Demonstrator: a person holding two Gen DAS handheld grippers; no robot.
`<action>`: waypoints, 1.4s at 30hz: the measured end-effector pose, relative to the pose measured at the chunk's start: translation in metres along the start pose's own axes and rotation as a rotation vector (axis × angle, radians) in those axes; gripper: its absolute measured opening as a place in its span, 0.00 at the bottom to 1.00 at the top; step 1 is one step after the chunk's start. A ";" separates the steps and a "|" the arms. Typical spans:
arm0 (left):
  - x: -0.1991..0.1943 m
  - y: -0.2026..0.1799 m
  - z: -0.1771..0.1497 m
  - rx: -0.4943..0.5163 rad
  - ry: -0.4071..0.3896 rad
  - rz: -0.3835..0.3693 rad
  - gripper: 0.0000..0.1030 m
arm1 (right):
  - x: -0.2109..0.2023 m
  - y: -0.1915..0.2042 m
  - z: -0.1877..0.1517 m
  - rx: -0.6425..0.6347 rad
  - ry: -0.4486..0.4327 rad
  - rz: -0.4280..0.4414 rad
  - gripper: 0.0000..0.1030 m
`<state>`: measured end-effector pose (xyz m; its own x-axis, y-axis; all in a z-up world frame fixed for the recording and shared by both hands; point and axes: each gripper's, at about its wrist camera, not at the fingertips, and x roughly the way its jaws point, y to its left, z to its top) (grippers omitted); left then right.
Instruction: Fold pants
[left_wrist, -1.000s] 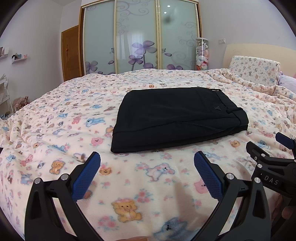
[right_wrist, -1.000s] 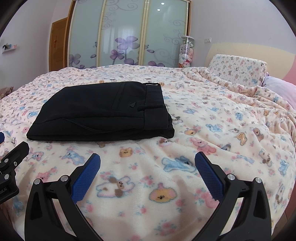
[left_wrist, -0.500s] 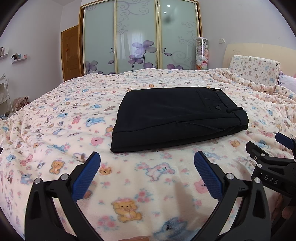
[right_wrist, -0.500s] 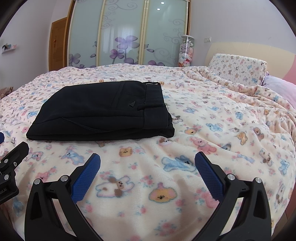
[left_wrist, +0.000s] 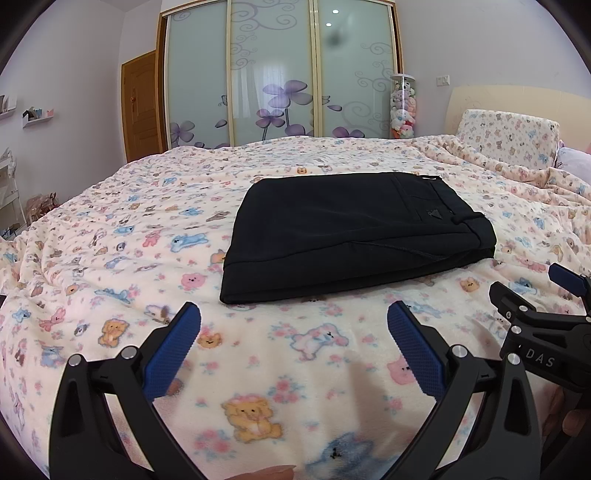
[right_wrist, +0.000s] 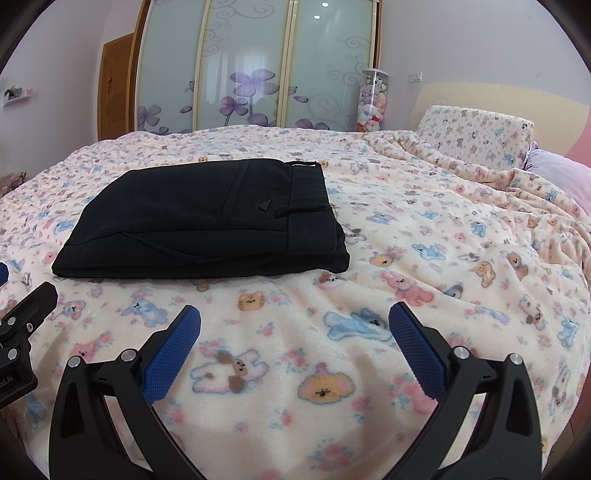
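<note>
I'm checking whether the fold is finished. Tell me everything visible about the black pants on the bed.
The black pants lie folded into a flat, roughly rectangular stack of several layers on the cartoon-animal fleece blanket. The matte woven-looking fabric shows a waistband with a belt loop at the end nearer the pillow, a small triangular emblem and a seam line. The edges look fairly even. Only the blanket touches them; the left gripper and right gripper are both open and short of them.

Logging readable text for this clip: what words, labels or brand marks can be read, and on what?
"DAS": white letters on the black body of the right tongs, seen from the left wrist view.
"ooLAI", roughly: cut off at the frame edge, on the left tongs' body; not reliable.
Small triangular badge on the black pants: too small to read.
</note>
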<state>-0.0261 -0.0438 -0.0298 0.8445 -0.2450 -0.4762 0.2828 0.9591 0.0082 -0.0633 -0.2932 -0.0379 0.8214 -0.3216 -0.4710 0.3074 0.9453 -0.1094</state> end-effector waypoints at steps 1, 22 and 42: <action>0.001 0.000 0.000 -0.001 0.001 0.000 0.98 | 0.001 0.000 -0.001 0.001 0.000 0.000 0.99; 0.002 0.001 -0.003 0.000 0.005 0.003 0.98 | 0.002 0.000 -0.001 -0.002 0.004 0.002 0.99; 0.002 0.006 -0.005 -0.004 0.013 0.008 0.98 | 0.003 -0.001 0.000 -0.004 0.007 0.006 0.99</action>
<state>-0.0251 -0.0381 -0.0347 0.8409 -0.2358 -0.4872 0.2747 0.9615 0.0087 -0.0611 -0.2954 -0.0397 0.8196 -0.3156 -0.4782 0.3004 0.9474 -0.1104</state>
